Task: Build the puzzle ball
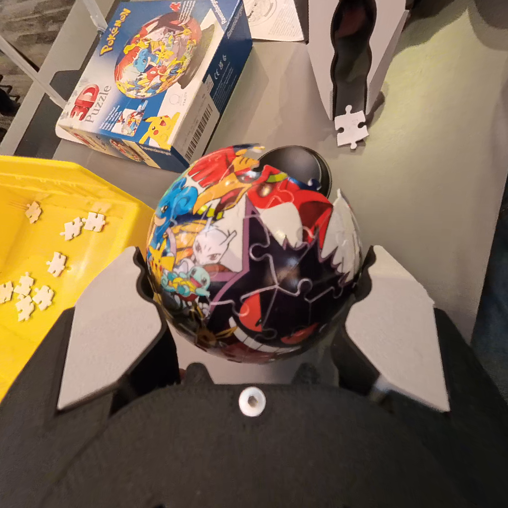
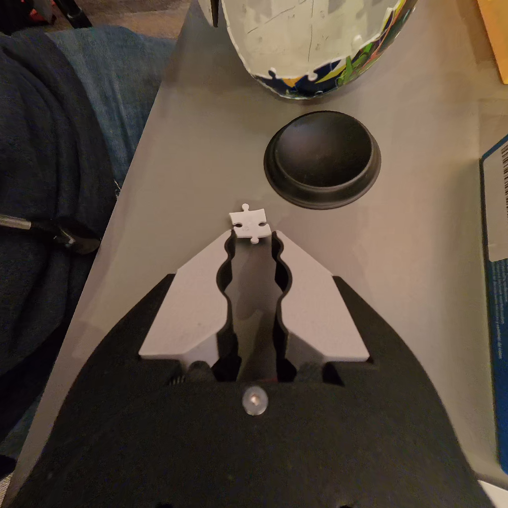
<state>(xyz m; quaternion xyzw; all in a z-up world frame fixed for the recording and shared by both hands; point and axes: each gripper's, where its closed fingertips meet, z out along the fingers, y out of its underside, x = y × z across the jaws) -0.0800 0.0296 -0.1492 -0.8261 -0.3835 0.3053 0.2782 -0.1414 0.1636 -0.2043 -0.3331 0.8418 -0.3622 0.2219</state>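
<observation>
Gripping the puzzle ball [image 1: 253,255] at its widest part, the left gripper [image 1: 254,272] has its jaws spread wide, a pad pressed to each side; the ball's underside is hidden, and its open, unfinished side at 2 o'clock shows only as a jagged white edge. In the right wrist view that hollow fills the 12 o'clock edge, cut off by the frame, its pale inner faces carrying faint marks too small to make out. Behind the ball, the black stand [image 1: 297,167] is mostly covered. The right gripper [image 2: 253,233] is partly open, a white puzzle piece [image 2: 250,224] lying blank side up on the grey table [image 2: 192,170] at its fingertips; whether the pads touch it cannot be told. At 11 o'clock in the left view lies the puzzle box [image 1: 154,82], printed with lettering and a barcode; a printed leaflet [image 1: 272,19] sits at 12 o'clock, cut off. Loose pieces [image 1: 55,247] rest blank side up in the yellow bin [image 1: 68,178] at 9 o'clock.
</observation>
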